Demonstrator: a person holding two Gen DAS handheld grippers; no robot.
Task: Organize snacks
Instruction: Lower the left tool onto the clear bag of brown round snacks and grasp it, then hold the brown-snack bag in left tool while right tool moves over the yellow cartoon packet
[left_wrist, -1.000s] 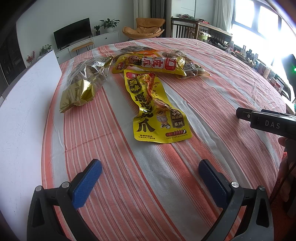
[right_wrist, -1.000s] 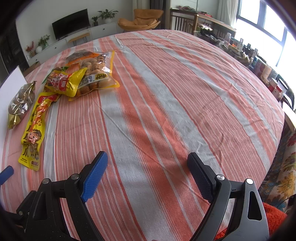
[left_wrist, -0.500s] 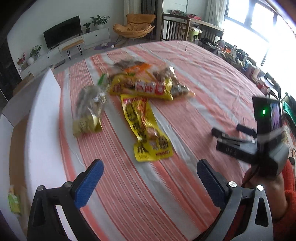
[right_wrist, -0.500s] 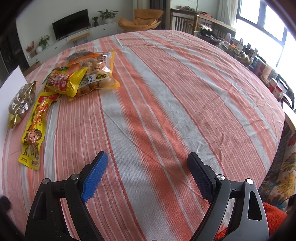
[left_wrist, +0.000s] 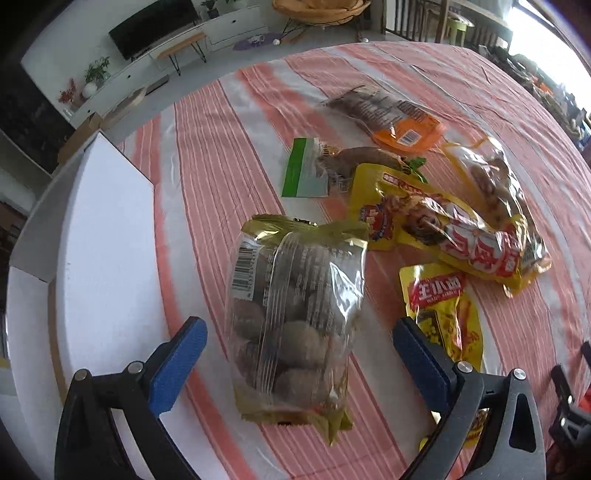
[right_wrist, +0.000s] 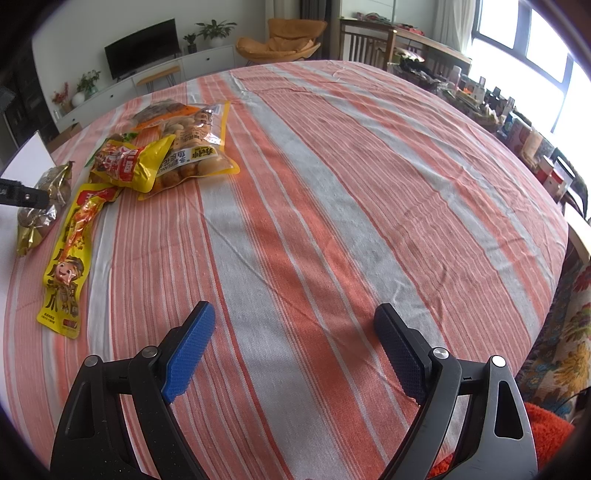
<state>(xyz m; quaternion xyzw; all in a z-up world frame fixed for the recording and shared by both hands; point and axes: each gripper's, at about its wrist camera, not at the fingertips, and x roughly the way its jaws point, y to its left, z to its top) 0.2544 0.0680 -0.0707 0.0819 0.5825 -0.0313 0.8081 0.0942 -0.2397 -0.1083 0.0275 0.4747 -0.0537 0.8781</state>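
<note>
Several snack packs lie on the striped tablecloth. In the left wrist view a gold and clear bag of round snacks lies between the jaws of my open left gripper, untouched. Right of it are a long yellow chicken-feet pack, a yellow and red pack, a green-labelled pack, an orange pack and a clear yellow-edged bag. My right gripper is open and empty over bare cloth. The gold bag and long yellow pack show at its far left.
A white box stands along the table's left edge, next to the gold bag. The left gripper's finger shows at the right wrist view's left edge. Cluttered shelves and a flowered cloth lie beyond the right edge.
My left gripper has moved forward and left, from behind the long yellow pack to straddling the gold bag. The right gripper has stayed still.
</note>
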